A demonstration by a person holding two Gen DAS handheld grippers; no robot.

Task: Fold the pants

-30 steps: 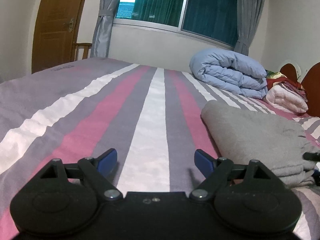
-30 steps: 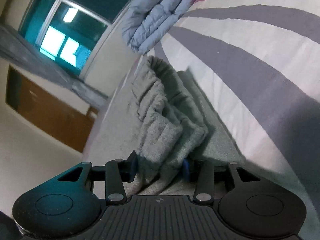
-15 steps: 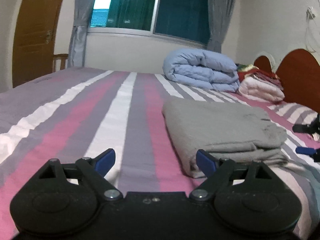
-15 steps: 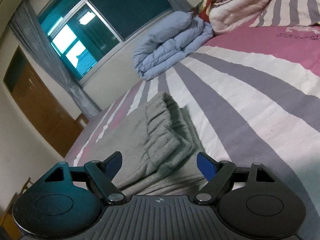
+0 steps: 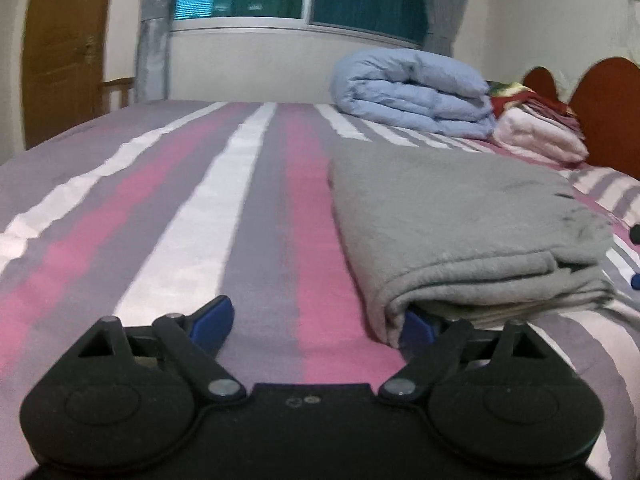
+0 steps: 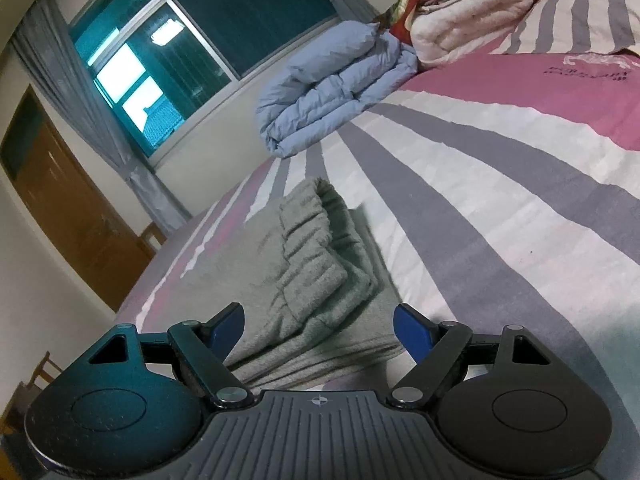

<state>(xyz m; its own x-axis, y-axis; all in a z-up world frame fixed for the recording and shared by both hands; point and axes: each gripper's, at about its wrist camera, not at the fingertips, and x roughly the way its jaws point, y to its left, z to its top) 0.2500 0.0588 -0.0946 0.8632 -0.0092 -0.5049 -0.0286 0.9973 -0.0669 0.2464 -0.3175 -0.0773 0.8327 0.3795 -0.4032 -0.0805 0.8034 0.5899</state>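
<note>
We found both grippers wide open, holding nothing: left gripper (image 5: 316,326) at the folded pants' (image 5: 452,216) corner, right gripper (image 6: 320,326) over the waistband. Any nudge risked unravelling the layers.

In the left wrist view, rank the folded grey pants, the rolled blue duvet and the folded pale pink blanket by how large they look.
1. Folded grey pants, though they lie nearest the camera, which inflates them.
2. Rolled blue duvet.
3. Folded pale pink blanket, farthest back and partly under red cloth, so its true size is unsure.
</note>
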